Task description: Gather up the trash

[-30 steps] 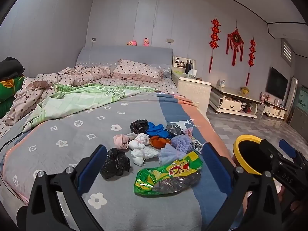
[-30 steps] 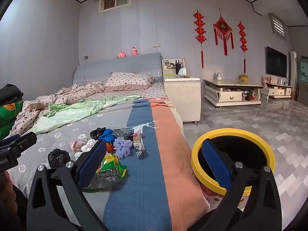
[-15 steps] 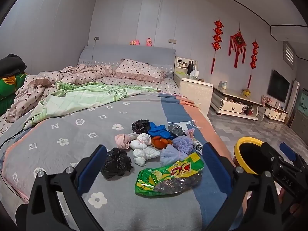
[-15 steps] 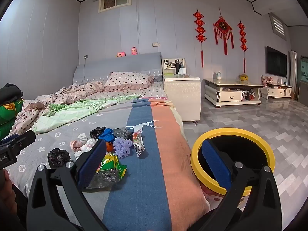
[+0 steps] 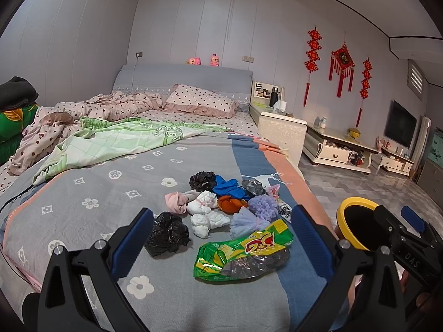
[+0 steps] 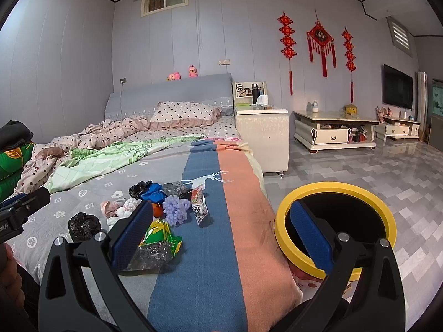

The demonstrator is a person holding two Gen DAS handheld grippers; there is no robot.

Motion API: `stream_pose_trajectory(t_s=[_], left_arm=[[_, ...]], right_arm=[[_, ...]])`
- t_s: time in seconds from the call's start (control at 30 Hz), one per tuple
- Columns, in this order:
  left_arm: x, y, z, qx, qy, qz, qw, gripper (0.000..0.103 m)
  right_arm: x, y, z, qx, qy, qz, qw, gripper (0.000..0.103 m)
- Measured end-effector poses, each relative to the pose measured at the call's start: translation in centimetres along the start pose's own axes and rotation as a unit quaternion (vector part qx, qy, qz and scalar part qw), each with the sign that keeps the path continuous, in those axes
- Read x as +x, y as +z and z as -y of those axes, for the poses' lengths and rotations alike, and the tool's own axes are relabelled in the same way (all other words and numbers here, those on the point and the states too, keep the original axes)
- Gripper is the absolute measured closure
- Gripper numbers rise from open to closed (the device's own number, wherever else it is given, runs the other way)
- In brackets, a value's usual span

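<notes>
Both the left hand-held gripper (image 5: 221,238) and right hand-held gripper (image 6: 218,235) gape wide, empty. Trash (image 5: 221,210) lies heaped on the bed (image 5: 91,193); the bin (image 6: 335,229) stands beside it. Light crinkly wrappers may slip out, or bedding get pinched.

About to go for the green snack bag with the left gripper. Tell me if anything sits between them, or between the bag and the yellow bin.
Nothing visible blocks either path. The left gripper, jaws open, frames the green snack bag, the nearest item of the pile. The yellow-rimmed bin stands off the bed's right edge; only bare blanket lies between.
</notes>
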State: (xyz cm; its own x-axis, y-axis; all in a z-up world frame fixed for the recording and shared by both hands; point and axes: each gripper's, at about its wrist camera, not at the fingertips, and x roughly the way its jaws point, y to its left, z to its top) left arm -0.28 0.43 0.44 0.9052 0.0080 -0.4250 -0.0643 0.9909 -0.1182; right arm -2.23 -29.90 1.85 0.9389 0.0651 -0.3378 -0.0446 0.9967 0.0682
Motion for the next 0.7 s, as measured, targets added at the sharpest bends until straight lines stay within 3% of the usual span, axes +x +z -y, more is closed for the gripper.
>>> stream_pose_trajectory(t_s=[0.7], left_arm=[[0.05, -0.05, -0.06, -0.001, 0.0, -0.001, 1.0, 0.007]], right_arm=[[0.12, -0.09, 0.02, 0.001, 0.001, -0.003, 1.0, 0.008]])
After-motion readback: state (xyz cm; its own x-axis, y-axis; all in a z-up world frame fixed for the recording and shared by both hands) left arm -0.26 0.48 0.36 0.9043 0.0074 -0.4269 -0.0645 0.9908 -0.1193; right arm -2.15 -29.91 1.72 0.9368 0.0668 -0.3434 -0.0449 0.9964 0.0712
